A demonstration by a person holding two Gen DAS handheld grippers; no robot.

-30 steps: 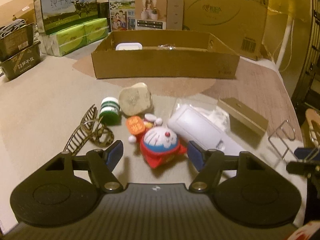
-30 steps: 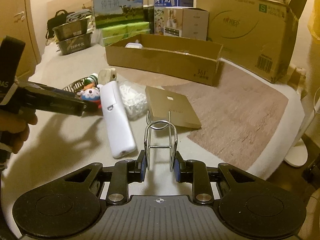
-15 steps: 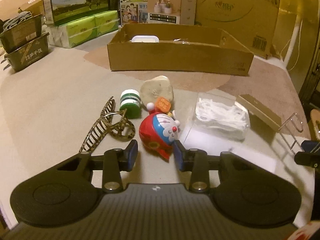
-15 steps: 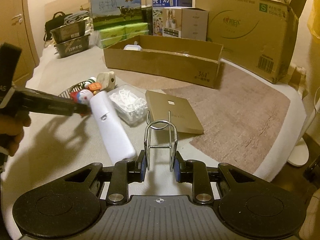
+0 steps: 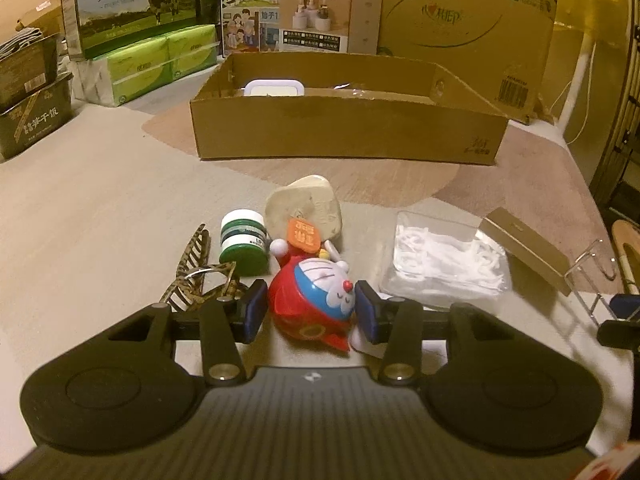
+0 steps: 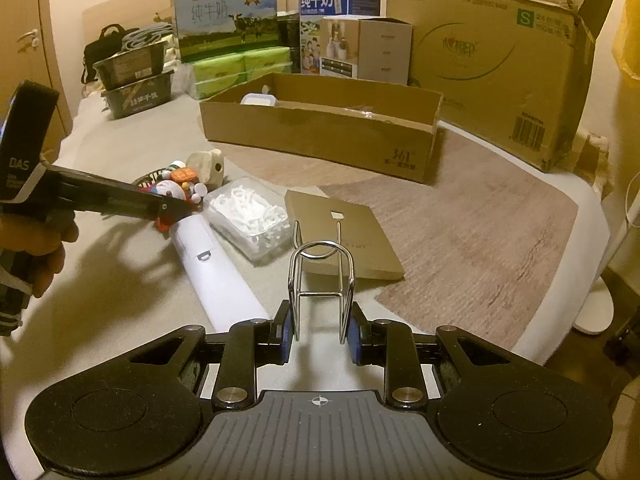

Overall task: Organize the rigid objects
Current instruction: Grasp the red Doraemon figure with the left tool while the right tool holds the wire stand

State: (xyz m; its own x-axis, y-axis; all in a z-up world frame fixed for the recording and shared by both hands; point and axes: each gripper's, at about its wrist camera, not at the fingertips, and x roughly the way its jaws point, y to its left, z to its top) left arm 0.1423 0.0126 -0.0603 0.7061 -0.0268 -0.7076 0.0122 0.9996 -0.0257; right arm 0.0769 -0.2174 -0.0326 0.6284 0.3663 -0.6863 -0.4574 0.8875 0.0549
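Red and blue, the Doraemon toy (image 5: 316, 300) lies between the left gripper's (image 5: 310, 312) blue pads, which have just been opening again; whether they press it I cannot tell. Ahead of that claw sit a green-lidded jar (image 5: 243, 240) and a beige plug adapter (image 5: 304, 210). Clenched, the right gripper (image 6: 318, 338) grasps a wire rack (image 6: 322, 280) (chromed), the cardboard tray (image 6: 320, 128) beyond.

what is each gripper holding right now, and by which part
The right gripper clamps the wire rack by its two lower side wires. The left gripper brackets the red-and-blue toy at its sides; contact is unclear.
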